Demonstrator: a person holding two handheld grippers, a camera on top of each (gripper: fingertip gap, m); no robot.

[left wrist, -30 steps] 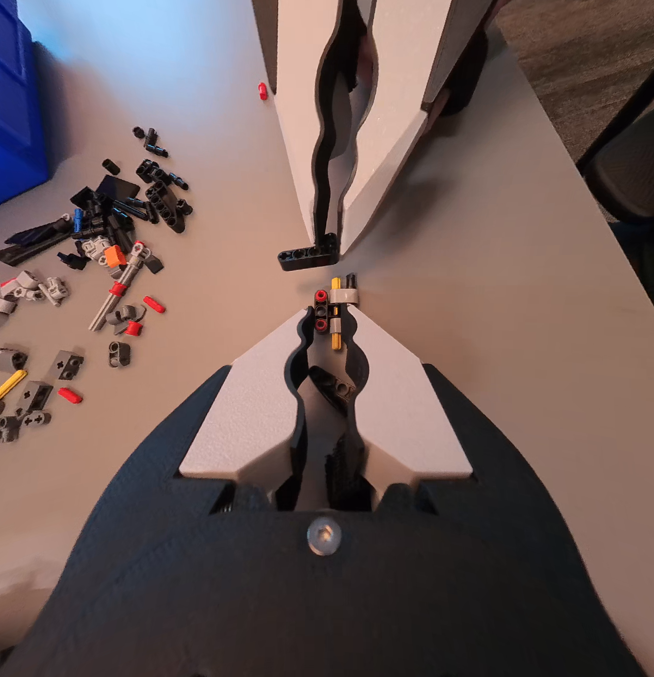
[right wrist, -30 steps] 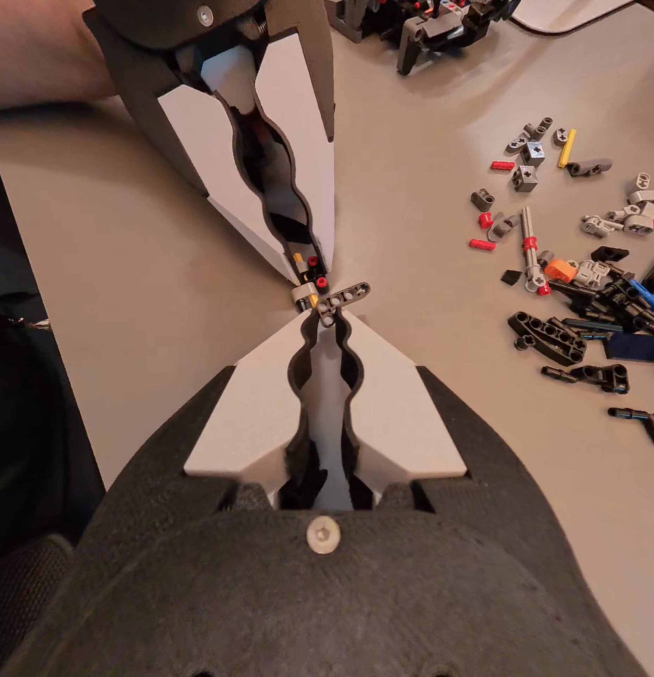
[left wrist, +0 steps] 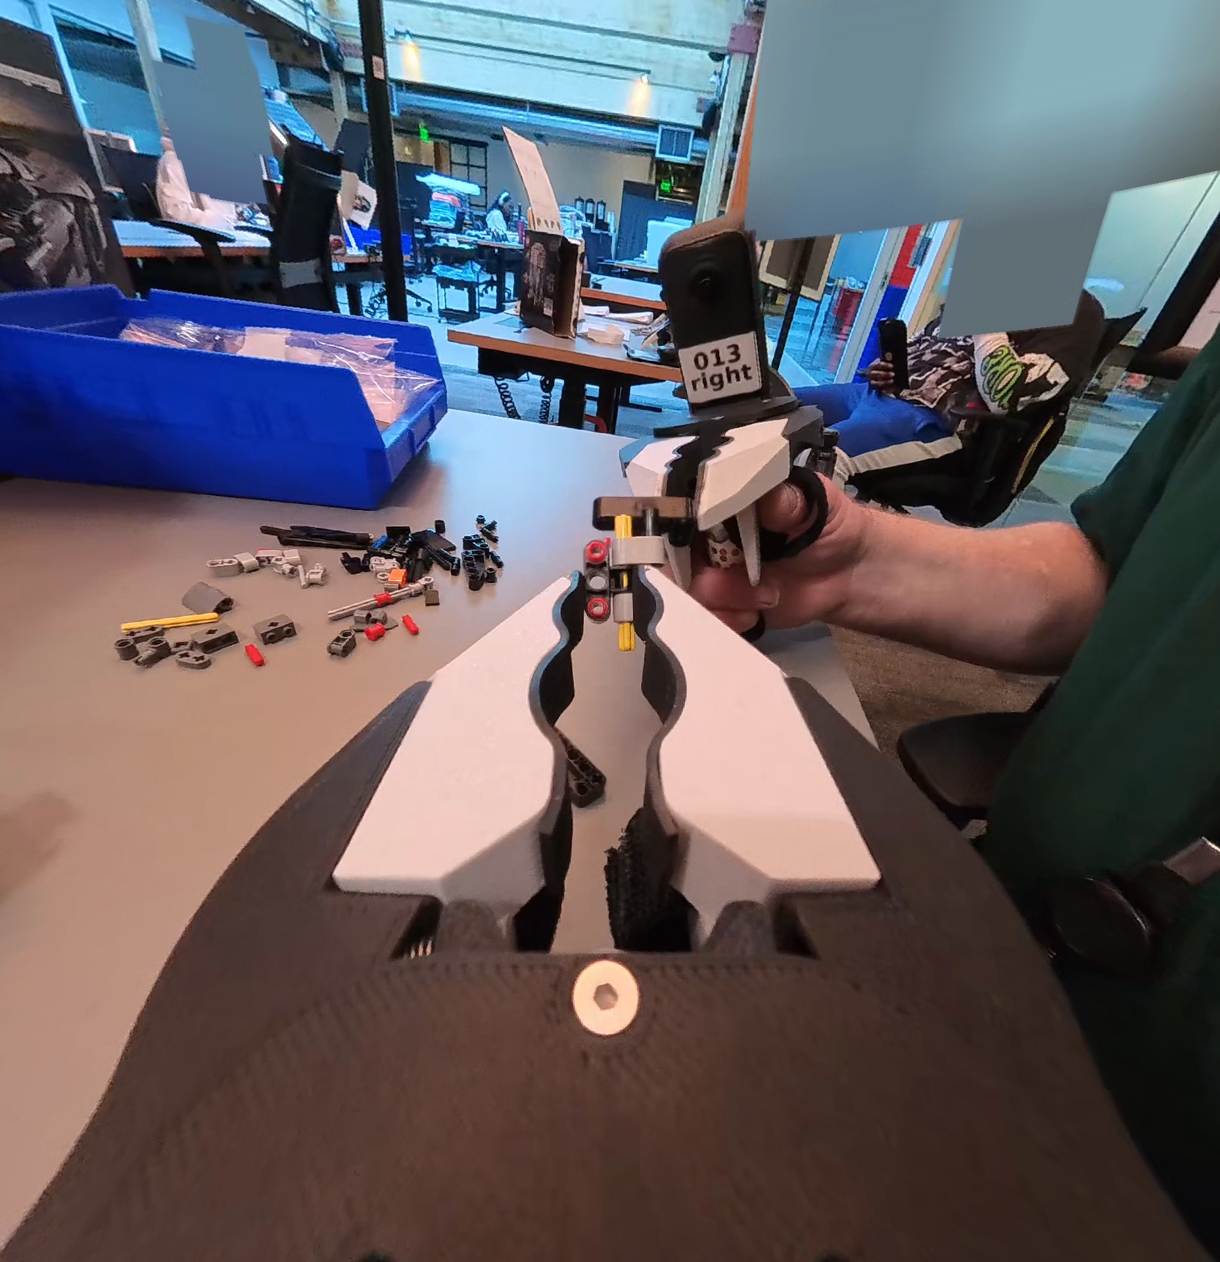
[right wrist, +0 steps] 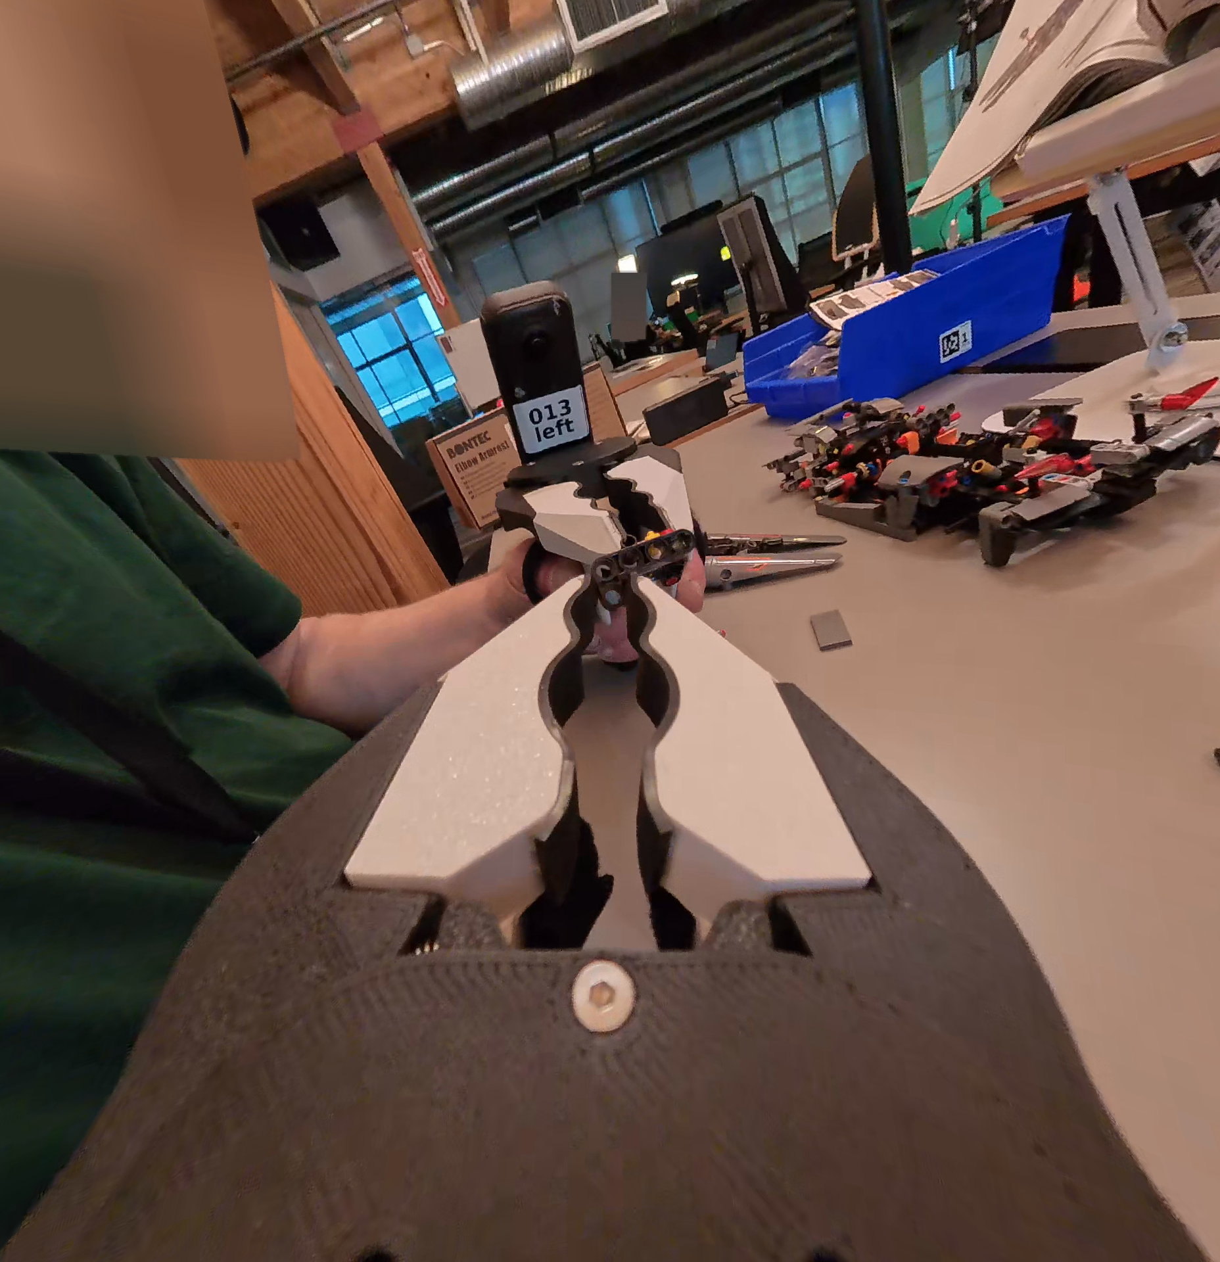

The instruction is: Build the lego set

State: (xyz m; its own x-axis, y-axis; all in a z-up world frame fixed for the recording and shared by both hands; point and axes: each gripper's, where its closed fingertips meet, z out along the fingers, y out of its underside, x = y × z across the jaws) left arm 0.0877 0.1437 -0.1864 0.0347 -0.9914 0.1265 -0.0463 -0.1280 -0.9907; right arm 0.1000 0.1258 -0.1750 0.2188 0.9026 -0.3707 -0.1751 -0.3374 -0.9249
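We are in the middle of a joining step, with both tools lifted clear above the bench (left wrist: pixel 150 785) and brought tip to tip. The left gripper (left wrist: pixel 611 601) is clenched on a small sub-assembly (left wrist: pixel 611 580): a short black piece with red pins, a light grey connector and a thin yellow rod standing upright through it. The right gripper (right wrist: pixel 611 594) is clamped on one end of a black L-shaped beam (right wrist: pixel 645 550), whose long arm lies across the top of the sub-assembly; in the left wrist view the yellow rod seems to enter one of the beam's holes, though we cannot tell whether it is fully seated. Our judgement is that the next move calls for a straight push of the beam down along the rod, keeping the hole lined up and both grips firm so neither piece twists out. Loose parts (left wrist: pixel 320 587) lie scattered on the bench toward its far left, well apart from the work, and a large partly built model (right wrist: pixel 990 471) sits toward the far right edge, with a small grey tile (right wrist: pixel 830 629) lying alone nearer to us. As for containers, a blue bin (left wrist: pixel 184 423) stands at the far left corner of the bench and holds clear plastic bags (left wrist: pixel 307 348), whose contents we cannot make out. A second blue bin (right wrist: pixel 935 328) sits farther back on the right with bags and what looks like a printed sheet inside.
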